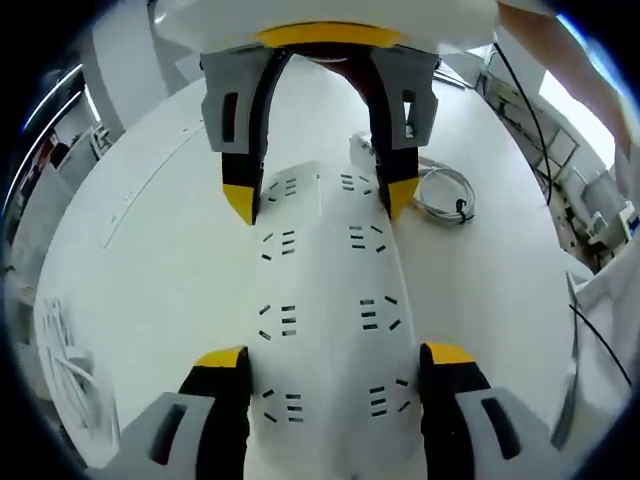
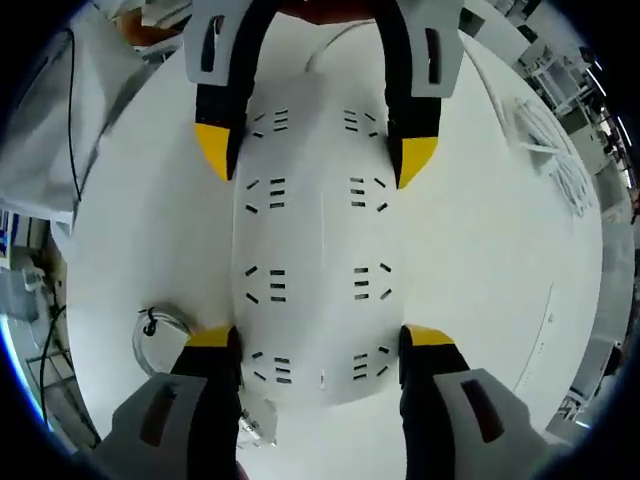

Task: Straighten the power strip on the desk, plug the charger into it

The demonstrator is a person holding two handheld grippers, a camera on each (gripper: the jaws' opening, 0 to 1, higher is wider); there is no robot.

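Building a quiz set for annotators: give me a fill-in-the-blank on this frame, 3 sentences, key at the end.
1. The power strip lies on a desk whose colour is ____.
2. In the left gripper view, the left gripper and the right gripper straddle ____ ends of the strip.
3. The coiled cable lies on the desk ____ the strip, not on top of it.

Missing words: white; opposite; beside

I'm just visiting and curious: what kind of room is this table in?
Probably a lab or workshop. A white table holds a power strip and a coiled cable, and shelving with equipment and hanging wires stands around it.
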